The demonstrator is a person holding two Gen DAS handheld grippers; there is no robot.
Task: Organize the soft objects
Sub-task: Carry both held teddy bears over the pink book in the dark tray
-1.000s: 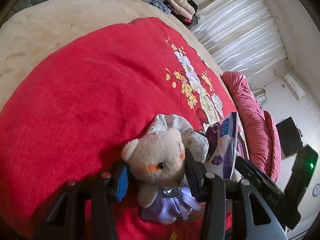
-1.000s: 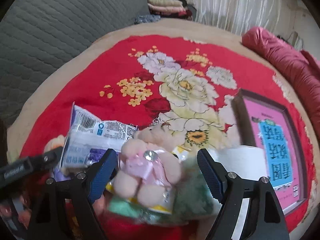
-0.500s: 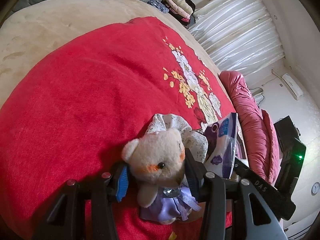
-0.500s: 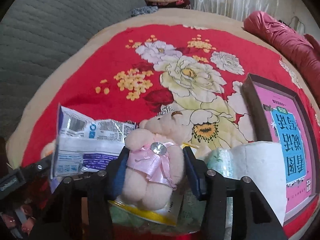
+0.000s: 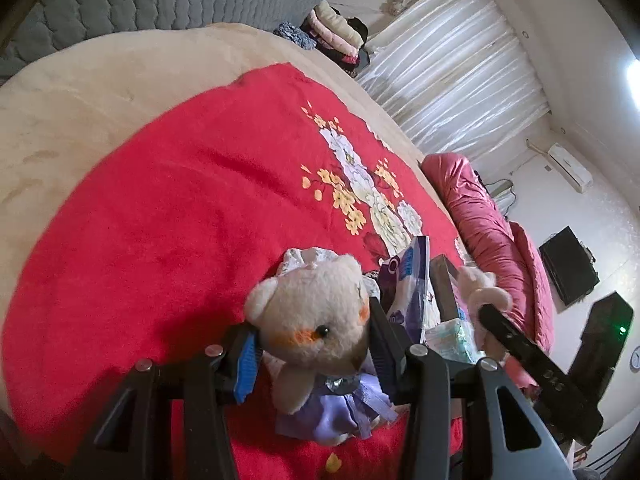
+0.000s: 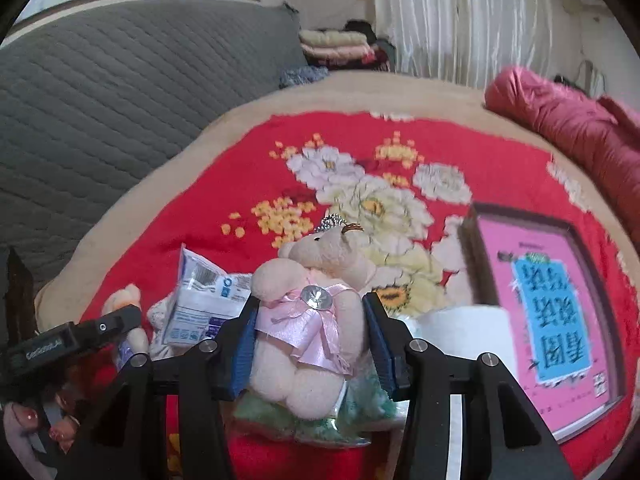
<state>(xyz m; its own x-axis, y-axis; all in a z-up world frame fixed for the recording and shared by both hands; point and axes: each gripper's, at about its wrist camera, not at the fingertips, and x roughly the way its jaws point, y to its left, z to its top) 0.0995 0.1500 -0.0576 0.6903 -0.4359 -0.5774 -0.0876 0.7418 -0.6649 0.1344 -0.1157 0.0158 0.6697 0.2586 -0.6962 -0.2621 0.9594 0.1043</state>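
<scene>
My left gripper (image 5: 312, 340) is shut on the head of a cream teddy bear in a purple dress (image 5: 316, 312), held just above the red flowered blanket (image 5: 180, 220). In the right wrist view my right gripper (image 6: 312, 340) has a cream teddy bear in a pink satin dress (image 6: 316, 276) between its blue pads. Its jaws are closing and the pads press the bear's sides. That bear hangs over a green-printed packet (image 6: 360, 412). The right gripper and its bear (image 5: 480, 284) also show at the right of the left wrist view.
A white and purple tissue pack (image 6: 200, 300) lies between the two bears. A white paper roll (image 6: 460, 324) and a framed pink box (image 6: 540, 300) sit to the right. A rolled pink quilt (image 5: 480, 208) and a grey quilted headboard (image 6: 100, 100) border the bed.
The right gripper's wide jaws came in onto the pink-dressed bear and rose with it. The left gripper rose a little with the purple-dressed bear.
</scene>
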